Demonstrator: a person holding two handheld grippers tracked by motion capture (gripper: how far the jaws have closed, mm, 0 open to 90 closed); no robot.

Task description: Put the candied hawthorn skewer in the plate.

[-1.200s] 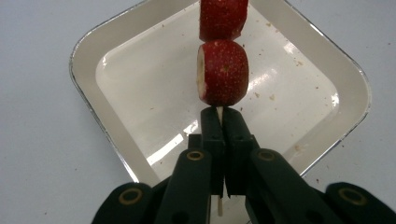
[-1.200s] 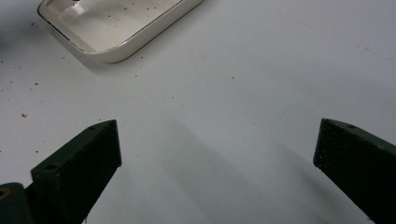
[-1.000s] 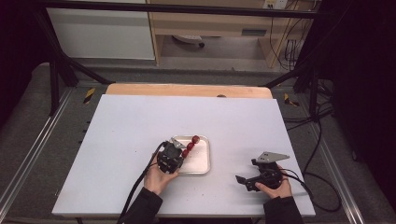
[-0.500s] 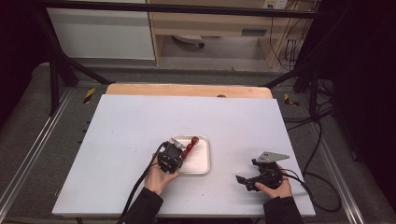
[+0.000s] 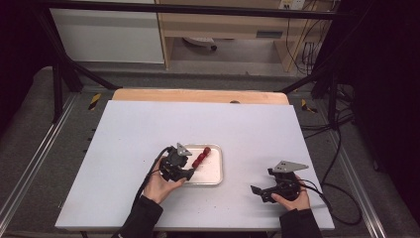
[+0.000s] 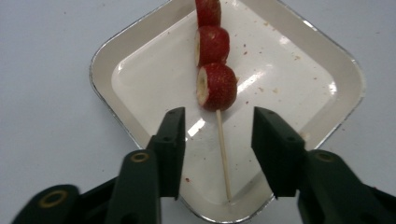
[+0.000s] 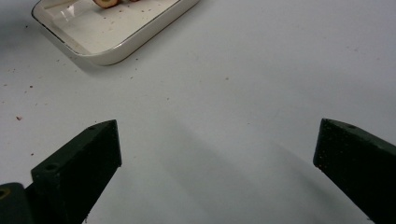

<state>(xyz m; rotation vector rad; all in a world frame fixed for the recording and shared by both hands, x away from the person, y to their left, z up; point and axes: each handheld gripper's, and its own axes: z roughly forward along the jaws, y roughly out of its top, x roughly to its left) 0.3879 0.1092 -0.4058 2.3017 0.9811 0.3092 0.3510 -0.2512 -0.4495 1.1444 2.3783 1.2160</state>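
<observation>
Left gripper view: left hand-held gripper (image 6: 217,140) gaping around skewer (image 6: 223,154) in tray (image 6: 112,51), not gripping; right hand-held gripper (image 7: 217,154) idling wide over bench (image 7: 261,74).

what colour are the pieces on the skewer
Red, with pale cut ends; the pieces show best in the left gripper view.

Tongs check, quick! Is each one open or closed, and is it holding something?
Left tongs: open, empty, jaws either side of the thin wooden skewer.
Right tongs: open wide, empty.

Parted fingers (image 6: 173,135) either side of skewer stick (image 6: 222,154), red pieces (image 6: 215,86) over white tray (image 6: 140,79)
</observation>
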